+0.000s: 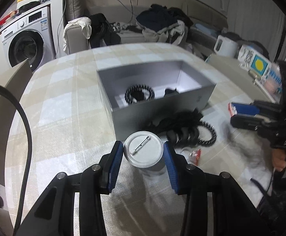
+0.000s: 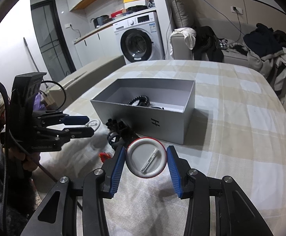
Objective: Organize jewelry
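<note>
Washing machine [image 2: 138, 41] behind table [image 2: 241, 118]; clothes [image 1: 162, 23] on sofa [image 2: 231, 56]

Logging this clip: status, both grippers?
Left gripper shut on silver badge. Right gripper shut on red-rimmed badge. Grey box ahead, nothing blocking.

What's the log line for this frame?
left gripper: shut on silver badge | right gripper: shut on red-rimmed badge | grey box: open, bead bracelet inside | both badges outside box

A white washing machine [image 2: 138, 39] stands at 12 o'clock, a dark glass door [image 2: 51, 37] at 10 o'clock. At 2 o'clock, a beige sofa [image 2: 231, 53] is piled with clothes [image 2: 264, 45]. The table wears a checked cloth [image 2: 241, 106].
</note>
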